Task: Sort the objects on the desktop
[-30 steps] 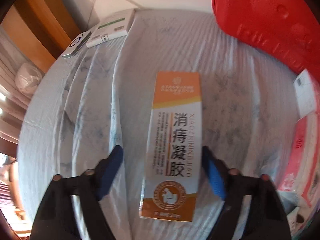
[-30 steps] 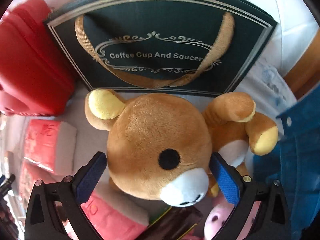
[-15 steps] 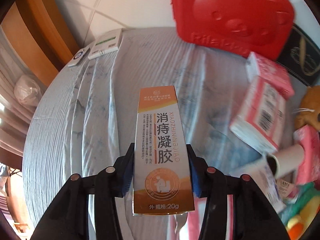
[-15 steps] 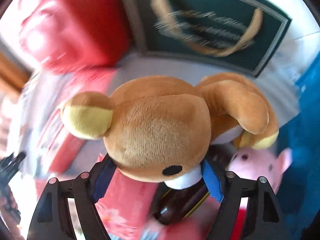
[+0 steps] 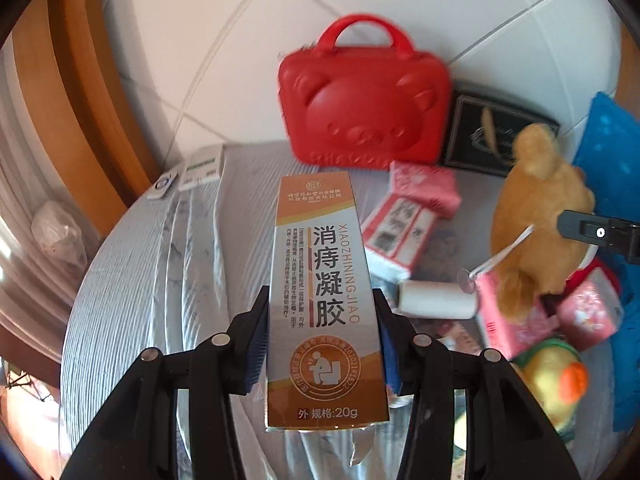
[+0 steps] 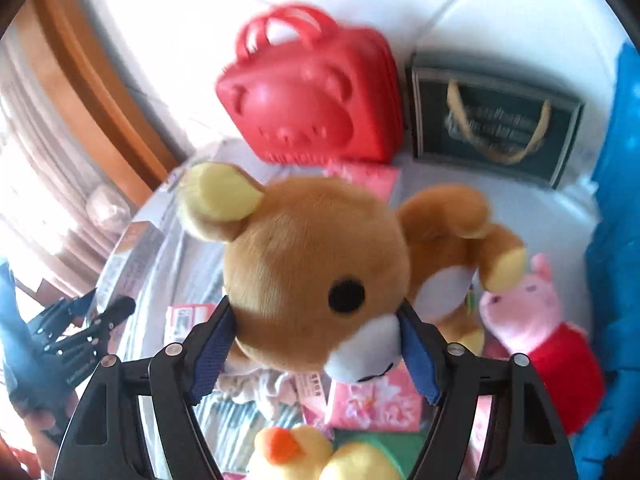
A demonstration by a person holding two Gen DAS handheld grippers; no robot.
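Clutter fills the far and right part of the worktop [image 5: 132, 280], which wears a pale striped cloth: a red bear-faced case [image 5: 362, 100] stands upright at the back beside a dark gift bag [image 6: 494, 120], with pink tissue packs [image 5: 408, 216], a white roll [image 5: 438, 300], a yellow duck toy [image 5: 554, 376] and a pink pig toy [image 6: 536, 320] strewn in front of them. Two flat white devices [image 5: 192, 172] lie at the far left edge. My left tool [image 5: 322, 344] is clamped on an orange-and-white carton [image 5: 324, 292], pads pressing its long sides; the carton is raised clear of the cloth, printed face towards the camera. My right tool [image 6: 318, 350] pinches the head of a brown plush bear [image 6: 316, 272], its jaws having just been closing on it; the bear hangs above the pile, yellow-lined ear up, body trailing towards the pig toy.
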